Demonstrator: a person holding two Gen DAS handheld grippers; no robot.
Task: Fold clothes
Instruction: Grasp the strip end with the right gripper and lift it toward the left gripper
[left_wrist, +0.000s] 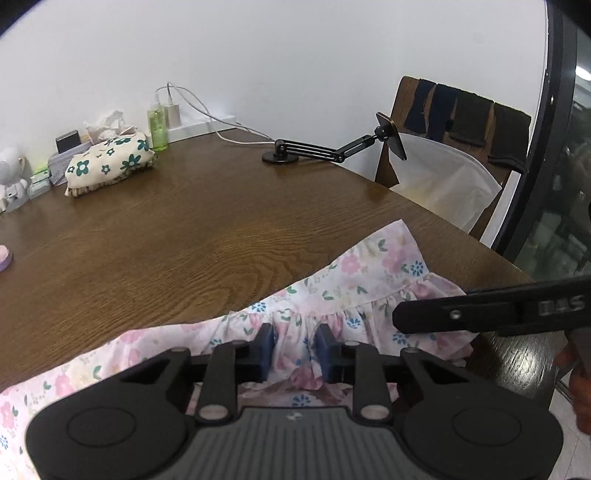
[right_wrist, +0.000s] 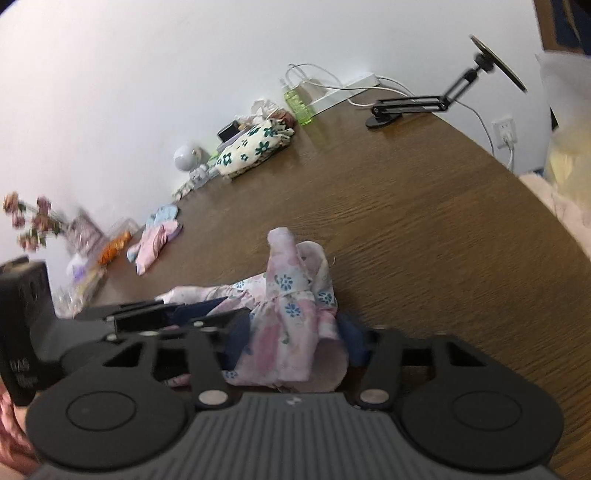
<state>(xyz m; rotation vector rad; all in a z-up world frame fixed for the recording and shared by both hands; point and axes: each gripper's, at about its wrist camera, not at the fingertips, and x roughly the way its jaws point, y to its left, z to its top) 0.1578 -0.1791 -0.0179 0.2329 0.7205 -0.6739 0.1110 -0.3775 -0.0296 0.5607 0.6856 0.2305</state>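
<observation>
Dark wood-grain table (left_wrist: 155, 236) with a pink floral garment (left_wrist: 369, 280) spread over the near edge. Along the wall side there's a flowered fabric bundle (left_wrist: 110, 162), a green bottle (left_wrist: 158, 123), a black phone-holder arm (left_wrist: 317, 149), a white cable (left_wrist: 221, 129), and what might be small folded clothes (right_wrist: 157, 236), too blurry to tell.

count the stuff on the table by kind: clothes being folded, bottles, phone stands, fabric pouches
clothes being folded: 1, the pink floral garment
bottles: 1, the green bottle
phone stands: 1, the black stand
fabric pouches: 1, the cream pouch with green flowers
total: 4
</observation>
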